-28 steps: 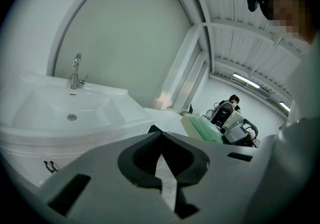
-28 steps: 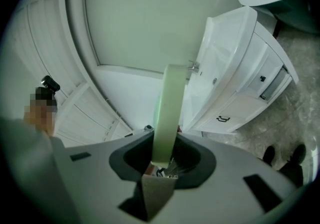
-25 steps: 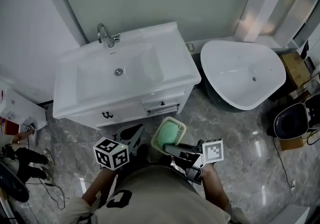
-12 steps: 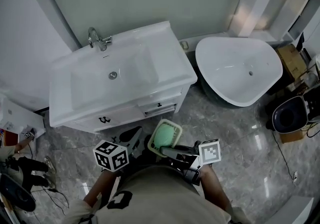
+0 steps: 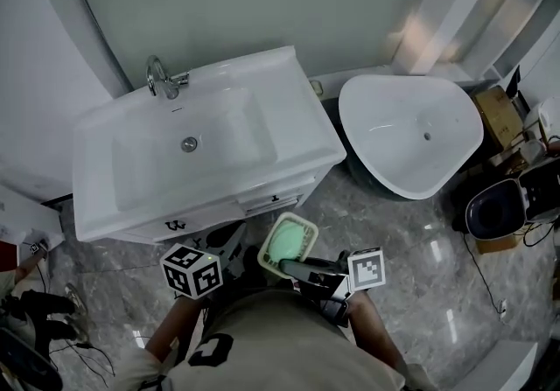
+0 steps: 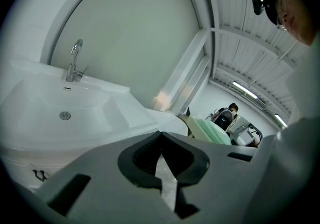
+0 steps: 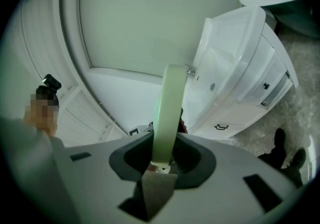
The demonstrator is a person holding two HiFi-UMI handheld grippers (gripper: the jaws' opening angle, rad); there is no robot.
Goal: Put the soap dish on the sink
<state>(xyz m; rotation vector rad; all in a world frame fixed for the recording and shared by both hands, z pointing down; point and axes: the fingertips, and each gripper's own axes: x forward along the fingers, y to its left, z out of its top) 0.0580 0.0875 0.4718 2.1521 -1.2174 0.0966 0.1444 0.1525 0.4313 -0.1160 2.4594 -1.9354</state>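
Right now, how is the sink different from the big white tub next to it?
The sink is boxy with straight edges; the tub is rounded like an egg. The sink has a shiny faucet at the back; the tub shows none. The sink sits on a cabinet with drawers; the tub stands on the floor. Both are white and have a drain hole.

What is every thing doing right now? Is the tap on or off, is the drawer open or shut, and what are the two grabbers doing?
Soap dish: held up in the air by its rim, not on the sink yet.
Right gripper: shut on the soap dish.
Left gripper: shut, nothing in it.
Tap: off, no water coming out.
Drawer: shut.
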